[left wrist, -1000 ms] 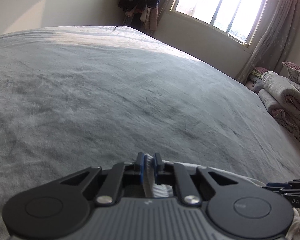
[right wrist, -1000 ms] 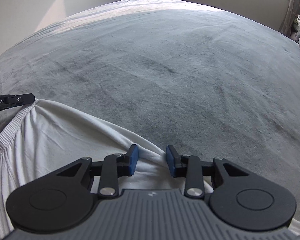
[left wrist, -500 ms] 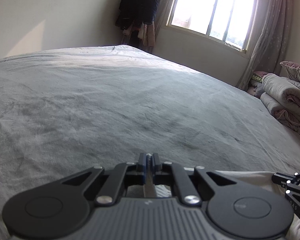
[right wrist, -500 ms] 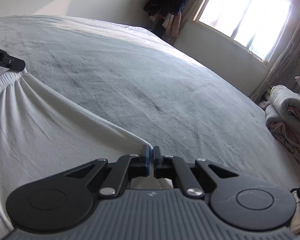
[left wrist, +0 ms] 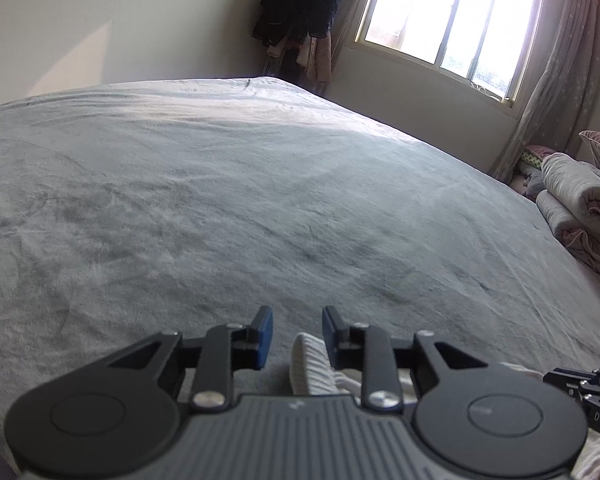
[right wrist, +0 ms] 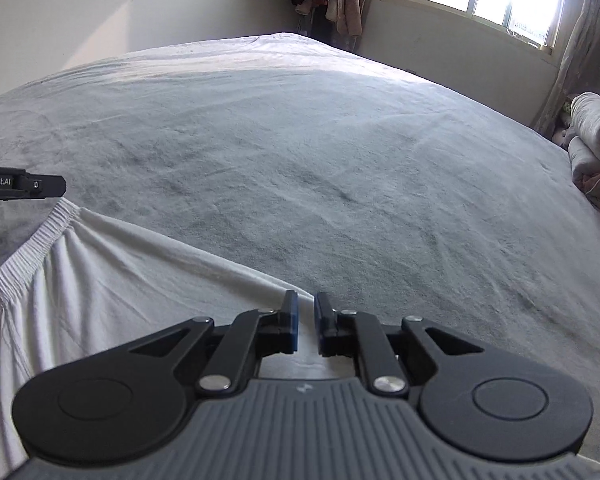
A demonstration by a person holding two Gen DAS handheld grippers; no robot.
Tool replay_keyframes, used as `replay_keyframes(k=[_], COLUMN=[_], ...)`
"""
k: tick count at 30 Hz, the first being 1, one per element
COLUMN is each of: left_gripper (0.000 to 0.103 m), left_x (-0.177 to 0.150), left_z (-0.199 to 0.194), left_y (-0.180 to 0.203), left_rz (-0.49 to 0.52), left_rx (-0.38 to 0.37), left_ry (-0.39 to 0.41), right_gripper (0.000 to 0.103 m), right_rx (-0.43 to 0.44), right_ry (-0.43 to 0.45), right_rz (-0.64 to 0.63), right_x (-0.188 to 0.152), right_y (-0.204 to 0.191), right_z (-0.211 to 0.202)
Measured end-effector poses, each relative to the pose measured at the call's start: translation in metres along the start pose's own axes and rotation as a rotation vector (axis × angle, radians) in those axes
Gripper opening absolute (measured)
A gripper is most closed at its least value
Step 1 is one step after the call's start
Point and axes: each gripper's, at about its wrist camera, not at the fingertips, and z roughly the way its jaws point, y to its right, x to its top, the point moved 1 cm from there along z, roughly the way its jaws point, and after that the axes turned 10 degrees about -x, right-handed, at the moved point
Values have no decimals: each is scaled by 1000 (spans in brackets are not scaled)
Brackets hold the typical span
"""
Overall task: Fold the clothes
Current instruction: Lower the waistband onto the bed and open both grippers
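Observation:
A white garment (right wrist: 120, 280) with a ribbed elastic band (right wrist: 40, 240) lies spread on the grey bed cover (right wrist: 340, 160). My right gripper (right wrist: 306, 308) sits over the garment's far edge. Its jaws are opening, a narrow gap shows between the blue pads, and cloth lies in the gap unpinched. In the left wrist view my left gripper (left wrist: 296, 320) is also opening. The ribbed band (left wrist: 308, 360) lies loose between its fingers, close to the right one. Each gripper shows at the edge of the other's view: the left gripper (right wrist: 40, 186) and the right gripper (left wrist: 572, 380).
The grey bed cover (left wrist: 260, 200) stretches far ahead. Rolled quilts (left wrist: 580, 208) are piled at the right edge of the bed. A bright window (left wrist: 452, 28) with a curtain (left wrist: 560, 80) and dark hanging clothes (left wrist: 296, 20) stand at the far wall.
Half a second ago both grippers were shut on the white cloth; now both pairs of jaws have parted and the cloth lies loose. The right view has swung back to the left.

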Motion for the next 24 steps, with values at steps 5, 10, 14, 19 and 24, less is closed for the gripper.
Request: replay_keyframes(k=[5, 10, 14, 19, 24], left_gripper=[33, 40, 45, 45, 52], left_x=[-2, -3, -3, -10, -25], left_z=[-1, -2, -7, -17, -42], left_y=[11, 22, 28, 35, 41], left_rz=[25, 46, 69, 91, 72], left_rx=[-45, -69, -79, -39, -20], left_ry=[-30, -83, -146, -219, -255], right_gripper=[14, 15, 18, 40, 40], right_rx=[36, 7, -15, -42, -17], right_ry=[-25, -59, -88, -68, -42], right_rz=[76, 145, 207, 229, 212], right_x=[-12, -28, -44, -64, -86], right_y=[5, 19, 29, 24, 5], right_z=[-27, -63, -99, -150, -187])
